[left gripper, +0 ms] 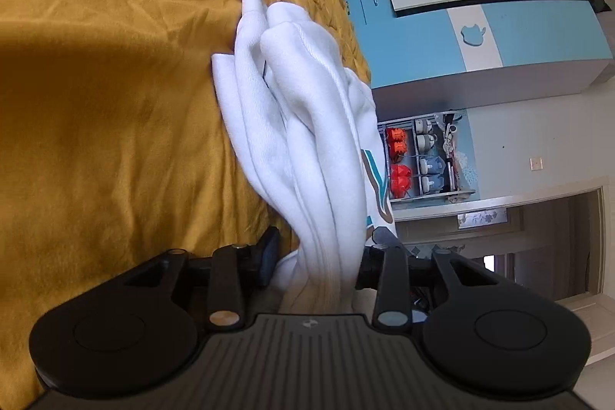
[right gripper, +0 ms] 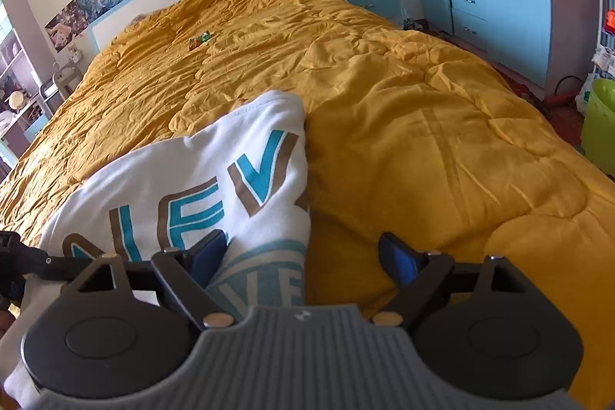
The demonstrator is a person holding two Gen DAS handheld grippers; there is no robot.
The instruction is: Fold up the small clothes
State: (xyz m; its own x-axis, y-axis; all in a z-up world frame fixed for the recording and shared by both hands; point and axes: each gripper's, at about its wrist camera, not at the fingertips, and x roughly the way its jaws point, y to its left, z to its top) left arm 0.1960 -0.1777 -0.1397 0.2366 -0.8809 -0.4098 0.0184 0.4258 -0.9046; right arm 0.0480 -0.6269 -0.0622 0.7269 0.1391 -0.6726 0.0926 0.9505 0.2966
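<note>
Shirt: white shirt (right gripper: 200,179) on the yellow quilt (right gripper: 423,148), long axis running away from both claws.
Right claw (right gripper: 303,256): wide, shirt edge between the jaws, unpinched.
Left claw (left gripper: 319,256): half open, bunched cloth between.

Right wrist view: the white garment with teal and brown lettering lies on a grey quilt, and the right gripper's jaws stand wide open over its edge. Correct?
Not quite. The quilt is mustard yellow, not grey, as the right wrist view shows. The rest holds: the white garment with teal and brown lettering lies on it, and the right gripper stands wide open over its edge.
</note>
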